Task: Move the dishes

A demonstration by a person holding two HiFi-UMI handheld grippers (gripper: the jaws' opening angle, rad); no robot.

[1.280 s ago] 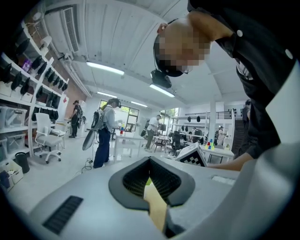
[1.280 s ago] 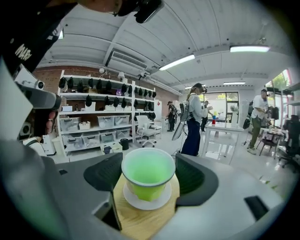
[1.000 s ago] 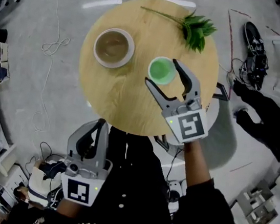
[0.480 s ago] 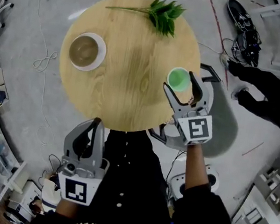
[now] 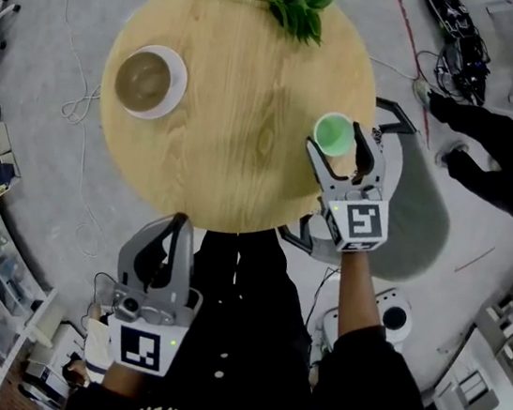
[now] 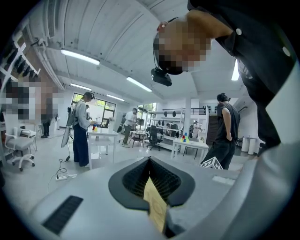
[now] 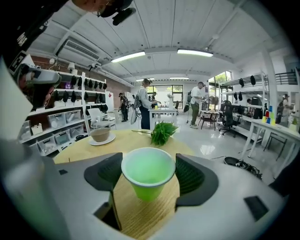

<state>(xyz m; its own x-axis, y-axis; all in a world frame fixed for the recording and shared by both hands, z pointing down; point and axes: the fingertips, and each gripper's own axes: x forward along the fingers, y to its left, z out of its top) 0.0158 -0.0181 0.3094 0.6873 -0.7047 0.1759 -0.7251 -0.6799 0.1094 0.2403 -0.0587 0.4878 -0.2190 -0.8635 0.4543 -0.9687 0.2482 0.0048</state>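
Note:
A green cup (image 5: 334,134) hangs at the right edge of the round wooden table (image 5: 236,149), with my right gripper (image 5: 337,142) shut on it. In the right gripper view the green cup (image 7: 148,176) stands upright between the two dark pads, above the table (image 7: 79,150). A brown bowl on a white plate (image 5: 149,80) sits at the table's left, also in the right gripper view as the bowl (image 7: 100,135). My left gripper (image 5: 176,228) is held low by my body, off the table, jaws shut with nothing in them; the left gripper (image 6: 150,164) looks out into the room.
A leafy green sprig (image 5: 299,2) lies at the table's far edge. A grey chair (image 5: 406,220) stands just right of the table. A person's black-clad legs (image 5: 498,167) are at the right. Cables (image 5: 87,100) run over the floor at the left.
My right gripper has carried the green cup from near the table's middle to its right edge. The left gripper has stayed by my body.

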